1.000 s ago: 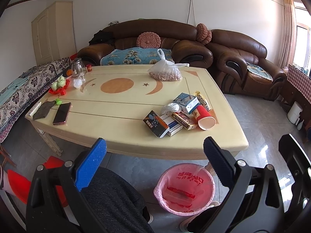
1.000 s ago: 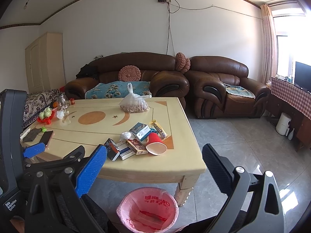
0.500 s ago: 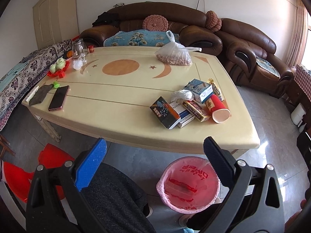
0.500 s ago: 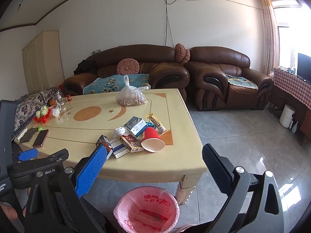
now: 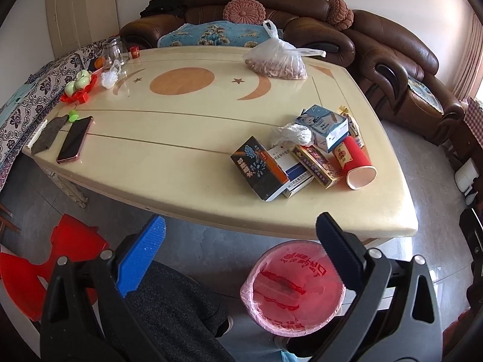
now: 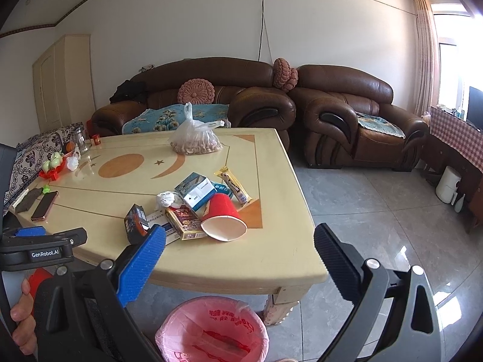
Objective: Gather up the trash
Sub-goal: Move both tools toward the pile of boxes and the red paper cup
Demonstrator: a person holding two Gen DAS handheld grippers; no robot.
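A heap of trash lies near the cream table's [image 5: 169, 169] front right corner: a red paper cup [image 5: 354, 160] on its side, a dark box [image 5: 259, 169], several other small cartons, a crumpled white wrapper [image 5: 291, 134] and a snack bar. The cup [image 6: 223, 215], dark box [image 6: 135, 221] and snack bar [image 6: 235, 185] also show in the right wrist view. A pink-lined bin [image 5: 291, 285] [image 6: 211, 331] stands on the floor below the table edge. My left gripper [image 5: 238, 252] is open and empty before the table edge. My right gripper [image 6: 238, 256] is open and empty, short of the heap.
A bag of peanuts [image 5: 276, 61] sits at the table's far side. A phone [image 5: 75, 139], a dark pouch, a glass jar [image 5: 113, 51] and a red dish with green fruit [image 5: 78, 86] lie at the left end. Brown sofas [image 6: 347, 120] stand behind. A red stool [image 5: 39, 262] is at left.
Both grippers have moved forward toward the table and tipped downward. The trash heap now looks larger and nearer. Both stayed open.
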